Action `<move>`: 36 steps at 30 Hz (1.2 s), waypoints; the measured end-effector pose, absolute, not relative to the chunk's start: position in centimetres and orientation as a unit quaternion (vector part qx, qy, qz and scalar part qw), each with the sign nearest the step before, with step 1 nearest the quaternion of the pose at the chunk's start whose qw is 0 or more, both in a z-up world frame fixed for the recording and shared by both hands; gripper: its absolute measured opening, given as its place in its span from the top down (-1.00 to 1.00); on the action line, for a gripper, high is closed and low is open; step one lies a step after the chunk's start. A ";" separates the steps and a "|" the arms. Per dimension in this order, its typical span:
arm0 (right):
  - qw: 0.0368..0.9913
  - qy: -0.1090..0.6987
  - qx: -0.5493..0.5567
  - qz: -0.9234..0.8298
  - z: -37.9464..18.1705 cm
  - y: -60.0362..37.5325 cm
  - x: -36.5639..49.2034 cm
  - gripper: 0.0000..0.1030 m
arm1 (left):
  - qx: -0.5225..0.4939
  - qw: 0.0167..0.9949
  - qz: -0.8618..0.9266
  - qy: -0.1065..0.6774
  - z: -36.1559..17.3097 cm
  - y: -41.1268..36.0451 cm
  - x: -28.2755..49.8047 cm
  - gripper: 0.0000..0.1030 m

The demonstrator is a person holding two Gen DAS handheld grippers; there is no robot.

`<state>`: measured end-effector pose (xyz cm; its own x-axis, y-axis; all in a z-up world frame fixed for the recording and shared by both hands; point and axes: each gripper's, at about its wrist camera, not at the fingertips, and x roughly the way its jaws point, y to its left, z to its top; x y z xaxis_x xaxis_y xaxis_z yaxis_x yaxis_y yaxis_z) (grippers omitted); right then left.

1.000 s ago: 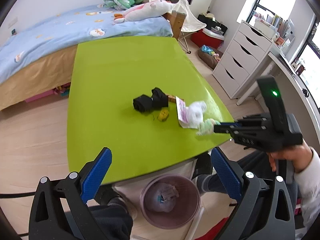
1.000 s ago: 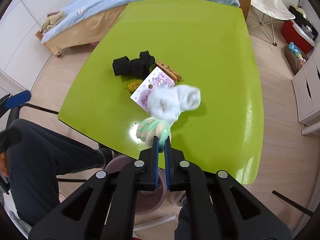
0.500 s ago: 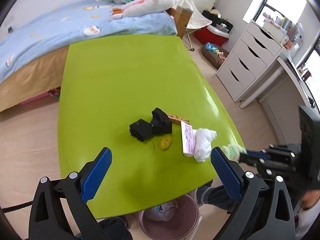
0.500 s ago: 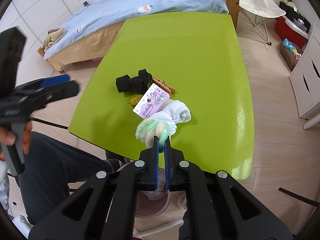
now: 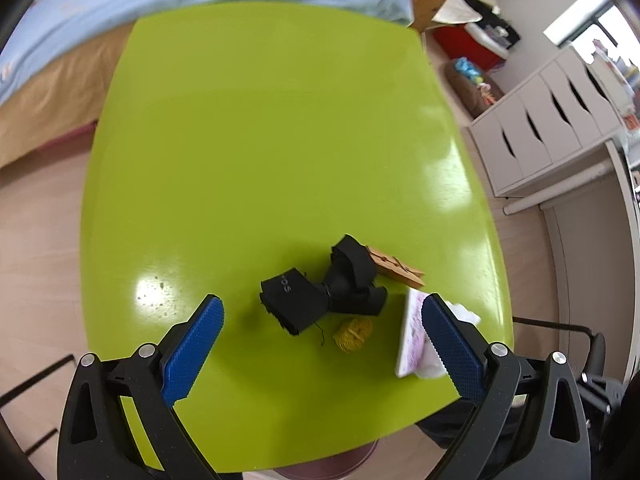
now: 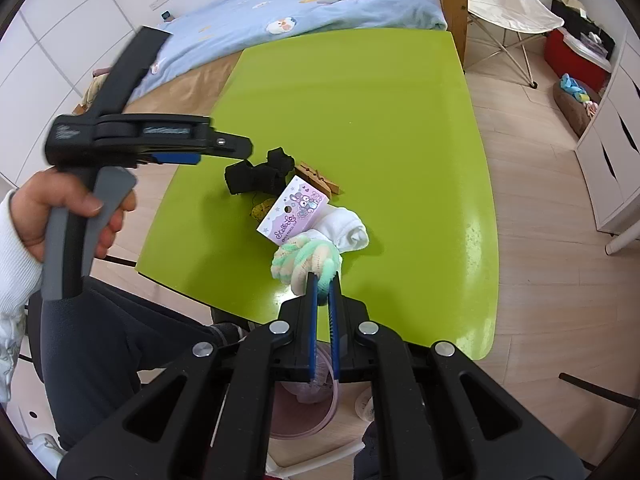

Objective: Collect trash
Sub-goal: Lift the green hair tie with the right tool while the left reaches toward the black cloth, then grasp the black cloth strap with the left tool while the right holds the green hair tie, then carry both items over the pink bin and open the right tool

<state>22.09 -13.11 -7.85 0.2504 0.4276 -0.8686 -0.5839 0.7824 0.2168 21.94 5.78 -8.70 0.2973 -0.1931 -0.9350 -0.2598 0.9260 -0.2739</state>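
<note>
- The right gripper (image 6: pixel 323 280) has its blue pads pressed together on the green-and-cream cuff of a sock (image 6: pixel 308 258), pinching it at the near edge of the green table (image 6: pixel 360 92).
- The sock's white part (image 6: pixel 348 228) trails from the cuff onto the table top, with a purple-and-white card tag (image 6: pixel 294 210) lying against it on the far side.
- The left gripper (image 5: pixel 320 350) has its jaws spread wide, nothing between the pads, and points down at the table near the same near edge.
- In the left wrist view, a black fabric bundle (image 5: pixel 320 294) sits on the table just ahead of the spread pads, with a small yellow ball of thread (image 5: pixel 354 334) close beside it, nearer the table's near edge.
- A wooden clothespin (image 5: pixel 394 266) lies touching the black bundle on its far right side.
- The person's left hand (image 6: pixel 60 208), in a white sleeve, grips the left gripper's handle above the table's left edge.
- A pinkish trash bin (image 6: pixel 304 404) stands on the floor under the table's near edge, partly hidden by the right gripper.
- A bed with a blue cover (image 6: pixel 288 12) runs along the table's far end.
</note>
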 end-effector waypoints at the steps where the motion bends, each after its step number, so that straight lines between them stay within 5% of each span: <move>1: 0.787 0.521 -0.075 0.321 -7.9 -13.2 22.1 0.91 | -0.198 0.778 0.023 0.596 -9.0 5.9 22.2 -0.85; 8: 0.787 0.523 -0.075 0.317 -8.1 -13.5 22.3 0.91 | -0.248 0.748 0.074 0.611 -11.5 7.6 22.1 -0.82; 20: 0.783 0.528 -0.071 0.320 -8.8 -13.5 22.6 0.91 | -0.320 0.720 0.077 0.611 -13.0 7.7 22.0 -0.10; 36: 0.786 0.523 -0.072 0.322 -8.5 -12.9 22.3 0.91 | -0.322 0.756 0.039 0.568 -10.5 7.4 21.7 0.46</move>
<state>22.33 -12.95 -8.51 0.2456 0.4308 -0.8684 -0.5817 0.7821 0.2234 21.71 7.41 -10.50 0.3522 -0.3066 -0.8843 -0.4252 0.7893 -0.4430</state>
